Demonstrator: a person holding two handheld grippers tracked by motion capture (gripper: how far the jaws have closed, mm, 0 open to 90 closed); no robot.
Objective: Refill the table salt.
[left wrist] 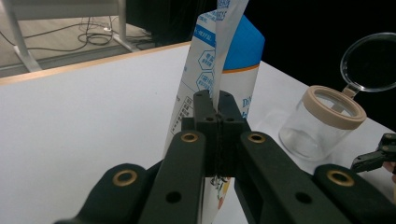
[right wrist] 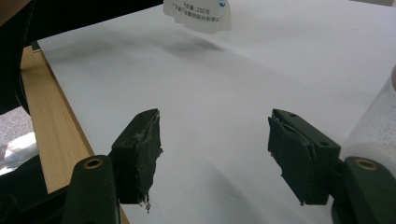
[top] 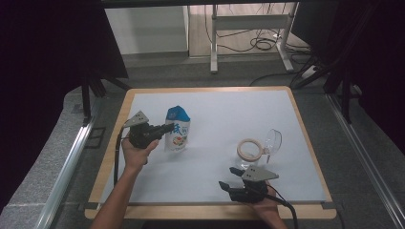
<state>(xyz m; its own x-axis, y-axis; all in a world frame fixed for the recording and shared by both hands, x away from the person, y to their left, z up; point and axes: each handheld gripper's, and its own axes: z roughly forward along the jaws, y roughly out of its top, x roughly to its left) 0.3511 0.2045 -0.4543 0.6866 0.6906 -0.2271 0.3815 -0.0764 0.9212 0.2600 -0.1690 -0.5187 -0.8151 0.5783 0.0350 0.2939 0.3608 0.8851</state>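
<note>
On white table (top: 215,157), pouch (top: 177,129) reads "250".

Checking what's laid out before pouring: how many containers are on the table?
2: a blue-and-white pouch standing left of centre, pinched by the left claw, and a clear jar with its lid open, near the right claw.

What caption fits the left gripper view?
Left gripper shut on the pouch edge, with the open glass jar beyond.
</note>
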